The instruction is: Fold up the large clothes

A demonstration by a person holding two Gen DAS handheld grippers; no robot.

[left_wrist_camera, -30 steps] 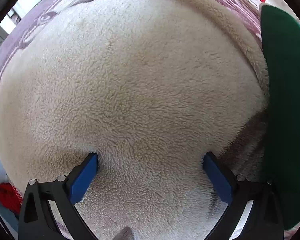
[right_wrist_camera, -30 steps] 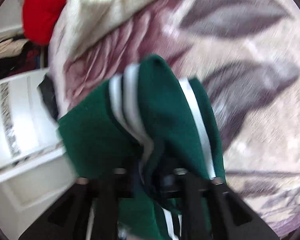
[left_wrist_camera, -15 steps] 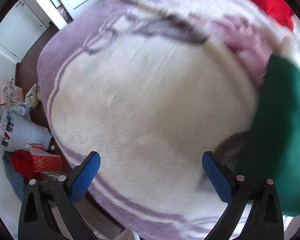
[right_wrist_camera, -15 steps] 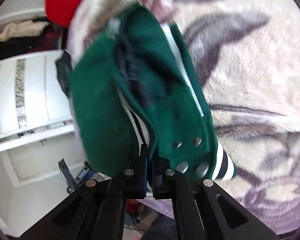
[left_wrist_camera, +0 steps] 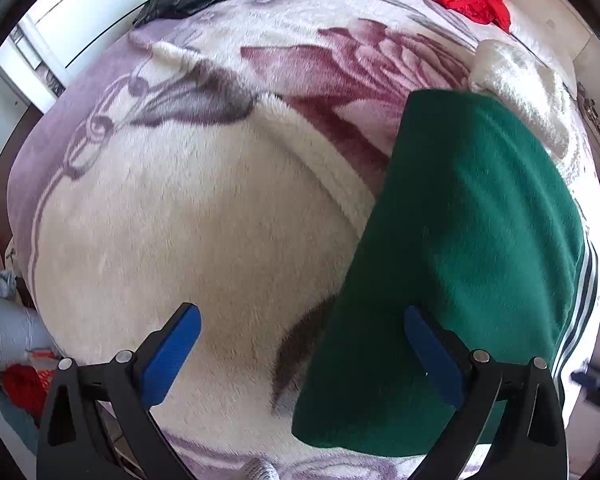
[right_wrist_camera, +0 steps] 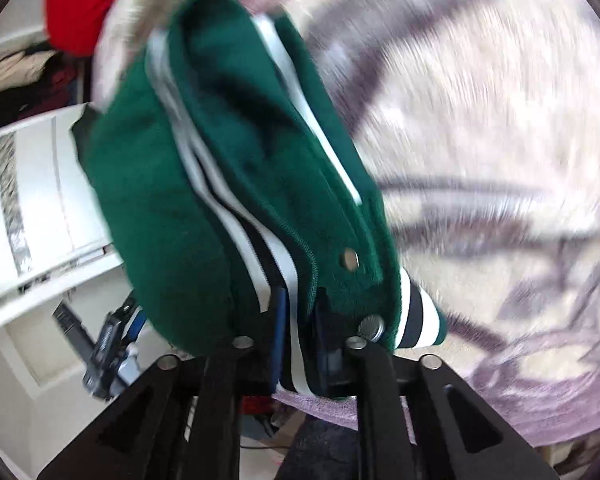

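A thick, dark green fleece jacket (right_wrist_camera: pixel 204 184) with white and navy striped ribbed trim, a zip and round metal snap buttons is lying folded into a bulky bundle. In the right wrist view its layers are stacking one over another, with the striped edges and the snap-studded front placket facing the camera; the picture is blurring there. In the left wrist view the green jacket (left_wrist_camera: pixel 460 260) is showing a broad plain panel with stripes along its right edge, lying over a cream and purple flowered plush blanket (left_wrist_camera: pixel 188 216).

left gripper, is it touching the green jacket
Apart: the left wrist view shows the left gripper open above the blanket, nothing between its pads; green jacket lies below.
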